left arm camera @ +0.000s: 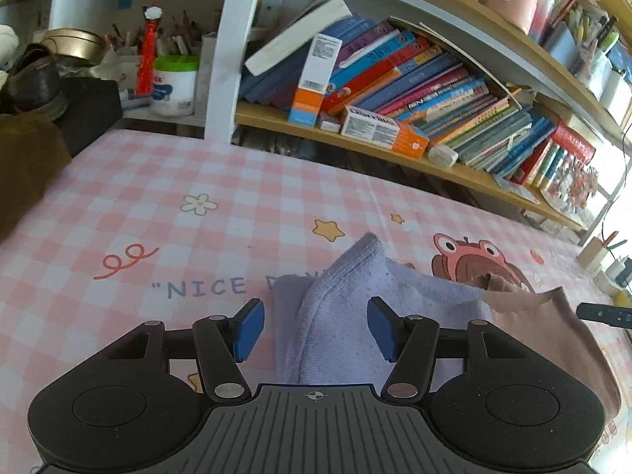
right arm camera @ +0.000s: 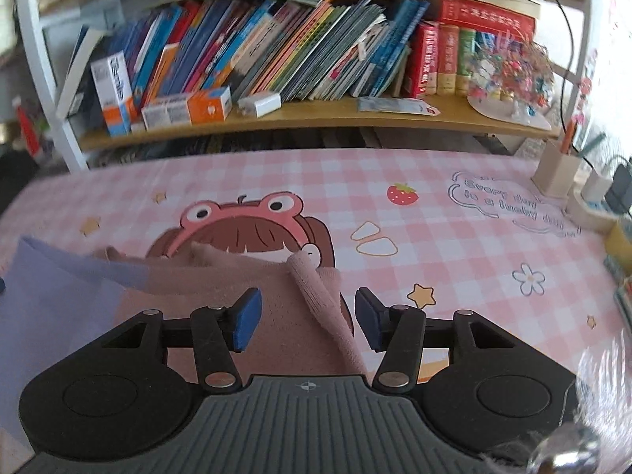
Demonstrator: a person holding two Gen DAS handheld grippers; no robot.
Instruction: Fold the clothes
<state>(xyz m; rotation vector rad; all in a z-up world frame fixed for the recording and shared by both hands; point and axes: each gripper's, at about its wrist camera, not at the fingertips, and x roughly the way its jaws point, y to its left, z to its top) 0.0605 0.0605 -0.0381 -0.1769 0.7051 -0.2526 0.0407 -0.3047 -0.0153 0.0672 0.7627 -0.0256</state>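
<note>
Hovering over the lavender-and-pink garment (left arm camera: 347,316) at lower centre, we keep both grippers — left gripper (left arm camera: 316,328), right gripper (right arm camera: 308,318) — wide, gripping nothing.

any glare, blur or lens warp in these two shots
Left wrist view: fisheye bends the wooden bookshelf; the window corner at right blows out white. Right wrist view: the pink checked tablecloth edge bows; a blurred shiny object smears the lower right corner.
</note>
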